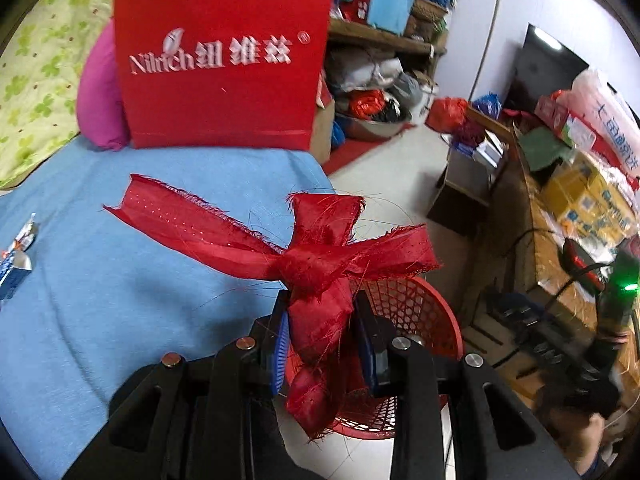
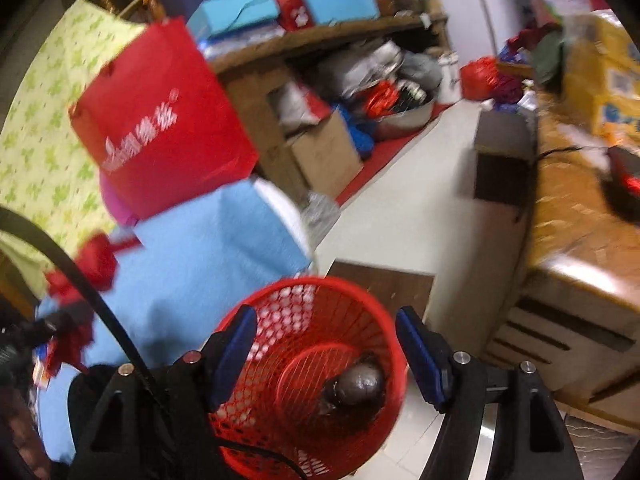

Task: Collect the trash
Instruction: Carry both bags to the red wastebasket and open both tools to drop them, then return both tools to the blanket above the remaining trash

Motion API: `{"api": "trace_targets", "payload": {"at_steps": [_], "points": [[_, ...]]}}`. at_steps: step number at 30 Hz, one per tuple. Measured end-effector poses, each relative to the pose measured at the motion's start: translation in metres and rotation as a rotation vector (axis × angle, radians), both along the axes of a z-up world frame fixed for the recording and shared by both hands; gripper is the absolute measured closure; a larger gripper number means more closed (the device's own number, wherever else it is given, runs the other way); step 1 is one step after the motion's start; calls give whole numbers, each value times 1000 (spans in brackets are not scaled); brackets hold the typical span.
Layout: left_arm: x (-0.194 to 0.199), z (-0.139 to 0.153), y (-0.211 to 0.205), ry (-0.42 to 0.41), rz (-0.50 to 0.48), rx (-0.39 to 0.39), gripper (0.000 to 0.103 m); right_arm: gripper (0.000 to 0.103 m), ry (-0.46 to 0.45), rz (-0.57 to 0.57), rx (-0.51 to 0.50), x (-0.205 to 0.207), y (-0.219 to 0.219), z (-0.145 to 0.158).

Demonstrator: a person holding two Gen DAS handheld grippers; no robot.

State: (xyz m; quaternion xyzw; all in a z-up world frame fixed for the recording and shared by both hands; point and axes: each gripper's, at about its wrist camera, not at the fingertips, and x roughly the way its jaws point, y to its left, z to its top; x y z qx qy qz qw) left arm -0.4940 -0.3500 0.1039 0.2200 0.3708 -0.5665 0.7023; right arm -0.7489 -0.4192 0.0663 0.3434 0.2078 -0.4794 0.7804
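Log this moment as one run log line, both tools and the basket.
left tool: shut on red ribbon bow | right tool: open, empty, over red mesh basket | basket: dark crumpled lump inside

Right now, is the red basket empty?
No: in the right wrist view a dark crumpled lump lies on the bottom of the basket.

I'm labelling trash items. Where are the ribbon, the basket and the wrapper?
ribbon (image 1: 316,268): left wrist view, its knot.
basket (image 2: 320,336): right wrist view, inner wall.
wrapper (image 1: 16,264): left wrist view, its middle.
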Motion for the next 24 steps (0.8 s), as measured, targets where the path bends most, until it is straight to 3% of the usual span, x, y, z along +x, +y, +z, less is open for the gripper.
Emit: {"api": "trace_targets", "payload": {"at_steps": [7,10,11,17,24], "points": [[-27,-30,-25,-18,-86,76,65,25,-49,-54,-138,-12,11,39],[-40,-38,-32,-75,-122,120,29,24,-62,-53,-162,-11,15,49],[-42,-38,-32,-97,-121,121,27,24,-63,-51,-165,-10,16,51],[-15,-6,-8,-129,-49,43,25,23,-80,-40,-179,-1,16,61],[63,23,57,-102,177,-46,23,23,-115,91,-90,38,19,56]]}}
